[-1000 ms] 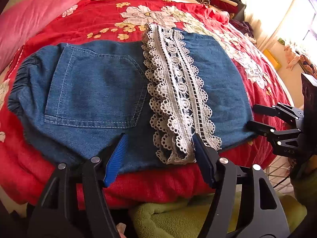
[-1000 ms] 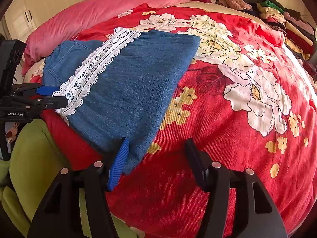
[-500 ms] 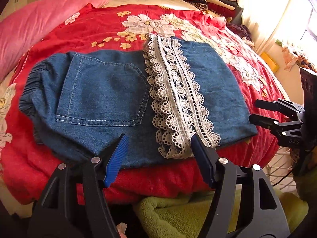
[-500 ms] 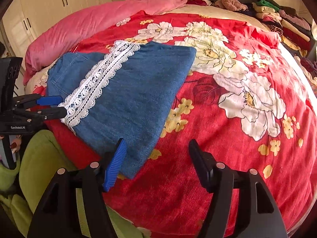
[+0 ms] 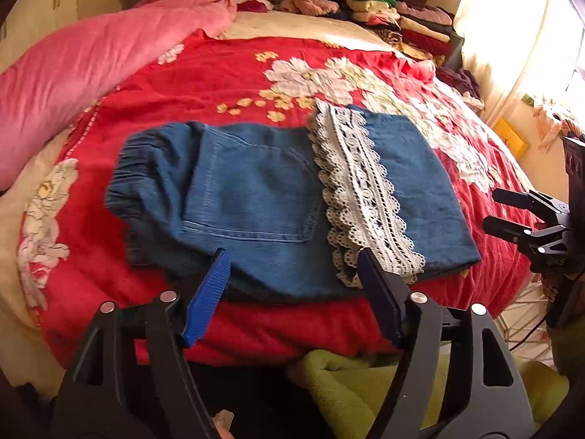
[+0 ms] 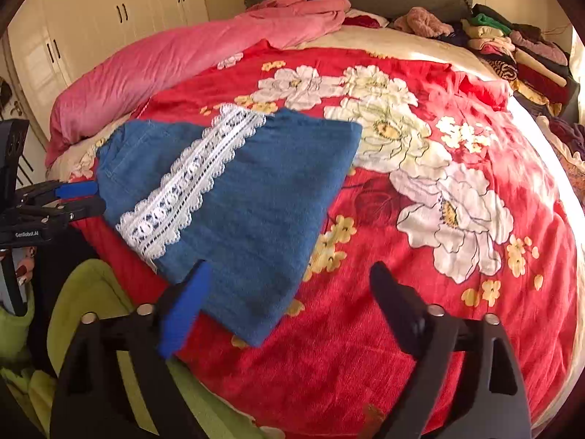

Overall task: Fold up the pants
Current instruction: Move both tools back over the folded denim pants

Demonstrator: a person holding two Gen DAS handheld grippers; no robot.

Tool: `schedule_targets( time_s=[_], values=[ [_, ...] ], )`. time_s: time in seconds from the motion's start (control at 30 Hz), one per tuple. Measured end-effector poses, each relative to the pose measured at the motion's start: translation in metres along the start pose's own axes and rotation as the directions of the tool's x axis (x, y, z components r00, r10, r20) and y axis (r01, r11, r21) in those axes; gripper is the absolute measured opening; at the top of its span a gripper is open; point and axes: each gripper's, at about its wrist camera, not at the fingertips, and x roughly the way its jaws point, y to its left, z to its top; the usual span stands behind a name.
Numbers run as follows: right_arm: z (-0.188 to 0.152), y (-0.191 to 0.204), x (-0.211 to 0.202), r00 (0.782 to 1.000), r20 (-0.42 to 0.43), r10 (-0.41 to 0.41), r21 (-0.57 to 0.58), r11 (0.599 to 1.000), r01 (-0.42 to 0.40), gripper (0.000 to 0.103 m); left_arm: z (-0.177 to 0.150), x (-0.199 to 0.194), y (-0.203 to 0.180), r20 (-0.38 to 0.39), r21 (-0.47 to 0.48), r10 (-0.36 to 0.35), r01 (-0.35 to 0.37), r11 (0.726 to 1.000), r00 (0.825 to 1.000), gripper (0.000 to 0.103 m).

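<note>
The pants point(image 5: 263, 197) lie folded into a compact rectangle near the bed's point(image 5: 234, 73) front edge, lace trim point(image 5: 362, 197) on top. Folding looks essentially done. The left hand-held gripper point(image 5: 292, 292) and right hand-held gripper point(image 6: 285, 311) are both opening wide, nothing between their jaws.

The left gripper point(image 5: 292, 289), a black two-finger clamp with ribbed blue pads, fills the bottom of its own view, fingers reaching up toward mid-frame and tilted downward. Its jaws are opening, with nothing pressed between the pads. In the right wrist view it shows at the left edge, pointing right. The right gripper point(image 6: 289, 292), of the same black build, rises from the bottom of its view; its jaws are opening wide and grip nothing. It also appears at the right edge of the left view, pointing left.
</note>
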Motion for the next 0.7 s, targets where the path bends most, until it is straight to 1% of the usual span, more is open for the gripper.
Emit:
schedule_targets(
  time_s=[0.07,0.2,0.27,0.33,0.43,0.6,0.7],
  values=[
    [0.004,0.001,-0.002,1.0,0.007,-0.003,-0.003,1.0,0.003,0.088,0.0,-0.007,0.007,0.016,-0.013,0.013,-0.013,1.0,1.0,0.07],
    [0.015,0.007,-0.009,0.999,0.036,-0.001,-0.018,1.0,0.002,0.089,0.0,-0.021,0.022,0.05,-0.048,0.045,-0.042,0.998,0.998,0.082],
    [0.023,0.011,-0.012,0.998,0.058,0.004,-0.027,1.0,-0.003,0.094,0.0,-0.027,0.033,0.063,-0.075,0.062,-0.058,0.996,0.996,0.086],
    [0.031,0.015,-0.015,0.997,0.076,0.014,-0.039,0.999,-0.011,0.094,0.0,-0.031,0.043,0.07,-0.097,0.079,-0.072,0.993,0.994,0.09],
    [0.042,0.025,-0.016,0.995,0.093,0.027,-0.067,0.998,-0.021,0.094,-0.002,-0.035,0.058,0.071,-0.133,0.101,-0.09,0.987,0.992,0.09],
    [0.057,0.044,-0.01,0.994,0.099,0.053,-0.106,0.993,-0.042,0.094,-0.005,-0.038,0.082,0.069,-0.194,0.113,-0.098,0.976,0.991,0.091],
    [0.064,0.054,-0.004,0.992,0.091,0.087,-0.122,0.99,-0.076,0.094,-0.008,-0.04,0.093,0.072,-0.221,0.119,-0.101,0.97,0.99,0.091]
  ],
)
